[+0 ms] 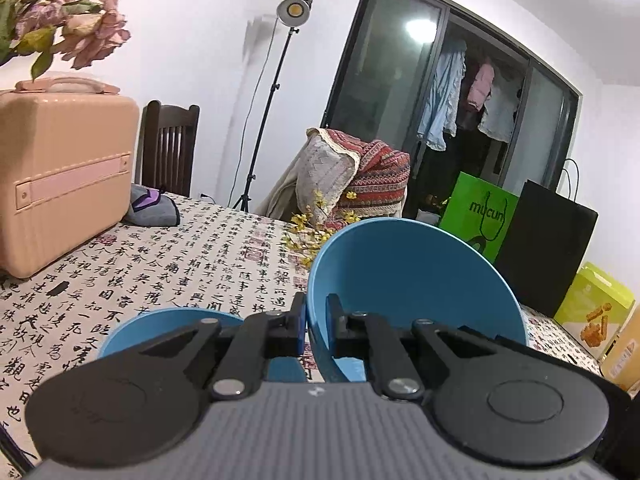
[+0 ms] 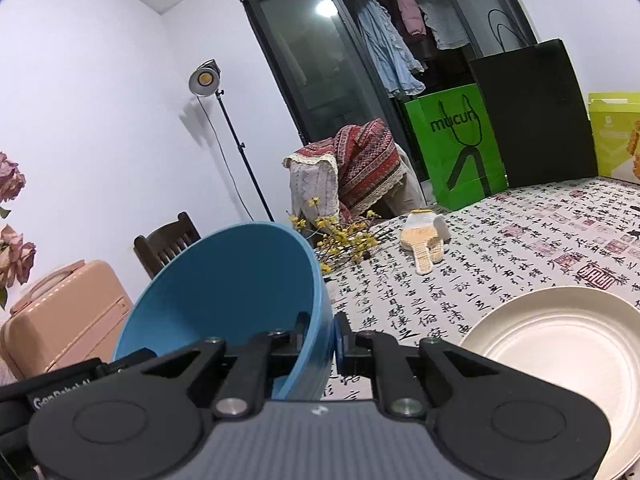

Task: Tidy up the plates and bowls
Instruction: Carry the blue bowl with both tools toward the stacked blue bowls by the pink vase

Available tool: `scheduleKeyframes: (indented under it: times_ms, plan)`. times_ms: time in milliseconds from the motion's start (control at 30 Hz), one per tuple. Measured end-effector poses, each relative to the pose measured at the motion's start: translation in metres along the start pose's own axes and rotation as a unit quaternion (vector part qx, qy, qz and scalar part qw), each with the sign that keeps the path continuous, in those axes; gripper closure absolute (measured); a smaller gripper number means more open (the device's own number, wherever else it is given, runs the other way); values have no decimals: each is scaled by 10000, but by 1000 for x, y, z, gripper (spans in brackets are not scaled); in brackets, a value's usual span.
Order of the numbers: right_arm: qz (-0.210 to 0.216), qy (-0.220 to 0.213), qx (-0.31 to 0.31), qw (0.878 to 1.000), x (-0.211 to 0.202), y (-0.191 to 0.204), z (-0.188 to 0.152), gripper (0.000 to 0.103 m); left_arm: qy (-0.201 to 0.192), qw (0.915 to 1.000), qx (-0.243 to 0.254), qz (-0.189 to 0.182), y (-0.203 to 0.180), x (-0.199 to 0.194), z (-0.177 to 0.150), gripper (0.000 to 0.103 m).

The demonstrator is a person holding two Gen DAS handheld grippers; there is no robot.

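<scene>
A: What's around the grippers? Anything in the way?

B: Past the left gripper (image 1: 316,320), far left, a peach case (image 1: 64,176) stands on the tablecloth (image 1: 200,256), a grey pouch (image 1: 154,206) just beside it, a dark chair (image 1: 170,146) behind. A lamp on a stand (image 1: 294,10) and a chair draped w/ patterned cloth (image 1: 360,176) are further off. Yellow flower sprigs (image 1: 306,236) lie just beyond the held bowl. Green bag (image 1: 478,216) and black bag (image 1: 548,248) stand ahead to the right.

A: And the right side?

B: Ahead of the right gripper (image 2: 322,338) the cloth is mostly bare; a knitted item (image 2: 426,236) lies well ahead, near the sprigs. A cream plate (image 2: 560,364) sits on the table just to its right, low down.

A: Pose?

B: Both point slightly down over the table, roughly level side to side.

A: Grip state?

B: Left one is clamped on the near rim of a blue bowl (image 1: 416,280): one finger outside, one inside, bowl tilted w/ its opening facing the cam. Right gripper is clamped on the rim of a blue bowl too (image 2: 228,292), tilted the same way, its body to the left of the fingers.

A: Any other dishes?

B: A second blue bowl (image 1: 168,332) sits low, just left of the left gripper's fingers, partly hidden by the tool; can't tell if it's touching
</scene>
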State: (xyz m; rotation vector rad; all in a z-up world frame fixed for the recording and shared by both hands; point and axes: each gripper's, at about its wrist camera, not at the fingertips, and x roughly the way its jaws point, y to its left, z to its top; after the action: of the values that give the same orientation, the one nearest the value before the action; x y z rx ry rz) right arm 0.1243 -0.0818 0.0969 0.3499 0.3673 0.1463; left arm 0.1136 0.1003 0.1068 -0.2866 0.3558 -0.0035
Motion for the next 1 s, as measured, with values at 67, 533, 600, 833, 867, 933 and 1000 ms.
scheduleKeyframes:
  times_ms: [67,533,600,833,867,933,1000]
  plan:
    - [36,16,-14,10000,1,2,-1,91,-21,10000,-31,26,4,-1,0,93]
    - [217,59,-113,9997,7,19,-8,91,-179,9996,-128,154,20,-5,0,93]
    - [252,60,-134,9996,6,21,-9,91,-198,9995,-145,176,22,-6,1,93]
    - [358,49,-175,9992,7,28,-10,91,-235,9993,-196,226,30,-8,1,93]
    - [372,53,-174,9991,7,28,-10,91,-244,9992,-203,233,30,-9,0,93]
    - [402,70,-182,9990,8,30,-11,91,-263,9991,-237,246,33,-10,1,93]
    - [433,80,-191,9988,9,31,-11,91,-292,9989,-255,258,34,-12,0,93]
